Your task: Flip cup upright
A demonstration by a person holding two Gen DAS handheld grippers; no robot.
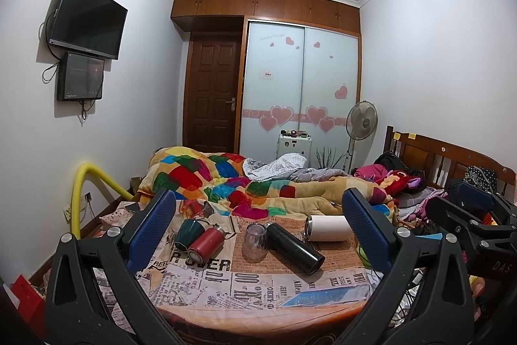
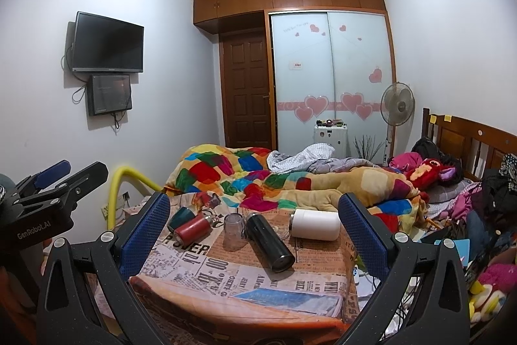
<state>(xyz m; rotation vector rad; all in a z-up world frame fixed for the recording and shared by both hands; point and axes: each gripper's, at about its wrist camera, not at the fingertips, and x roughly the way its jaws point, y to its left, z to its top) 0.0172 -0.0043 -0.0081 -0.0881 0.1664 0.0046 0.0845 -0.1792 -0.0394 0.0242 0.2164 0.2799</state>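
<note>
The left hand-held gripper (image 1: 258,235) and the right hand-held gripper (image 2: 255,235) both hovered with jaws spread wide and nothing between the blue pads, well short of the vessels on the newspaper-print tabletop (image 1: 226,286).

Taking the black flask (image 1: 294,248) lying on its side as landmark: the clear glass cup (image 1: 255,243) stood mouth-down just beside its left flank, touching or nearly so. Farther left of the flask lay a red bottle (image 1: 205,243) on its side, with a dark green cup (image 1: 189,233) tipped over against it. To the flask's right, apart from it, a white tumbler (image 1: 328,228) lay on its side. Behind the flask spread a multicoloured quilt (image 1: 226,180) on the bed.
</note>
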